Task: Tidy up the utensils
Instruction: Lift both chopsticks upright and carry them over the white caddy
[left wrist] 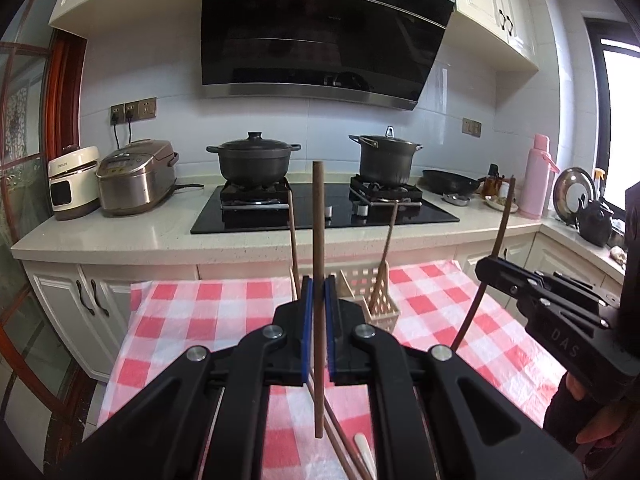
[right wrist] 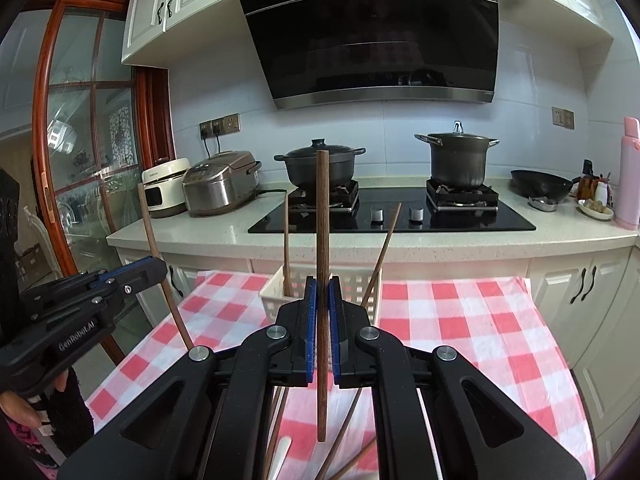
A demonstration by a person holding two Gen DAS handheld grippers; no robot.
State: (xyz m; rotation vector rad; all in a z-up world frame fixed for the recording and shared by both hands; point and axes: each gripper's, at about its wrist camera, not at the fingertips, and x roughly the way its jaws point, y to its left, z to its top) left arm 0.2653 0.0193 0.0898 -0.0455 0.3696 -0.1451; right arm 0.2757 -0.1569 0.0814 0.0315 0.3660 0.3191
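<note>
Now we have the left gripper (left wrist: 319,292) clamped on a brown chopstick (left wrist: 319,240), which stands upright between the blue pads at the centre of the left wrist view; the right gripper (right wrist: 322,292) is likewise clenched on its own chopstick (right wrist: 322,220), upright at the centre of the right wrist view; each tool also shows at the edge of the other's frame, so the two hands are side by side above the checked tablecloth (left wrist: 432,304).

Beyond the fingertips sits the white slotted utensil basket (right wrist: 356,280), at mid-frame on the cloth; two chopsticks (right wrist: 380,256) already lean inside it, one near its left wall and one slanting right; more loose chopsticks (right wrist: 340,440) and what may be a pale spoon handle, blurred under the gripper bodies, lie on the cloth at the bottom of both frames.

We judge the step in hand to be carrying the held sticks to the basket; to do it well we should bring each lower tip over an open compartment before letting go, keep the stick near vertical so it drops rather than bridges the rim, and go one hand at a time so the tools do not collide; we should also steer clear of the leaning sticks, since a knock could tip the light basket.
</note>
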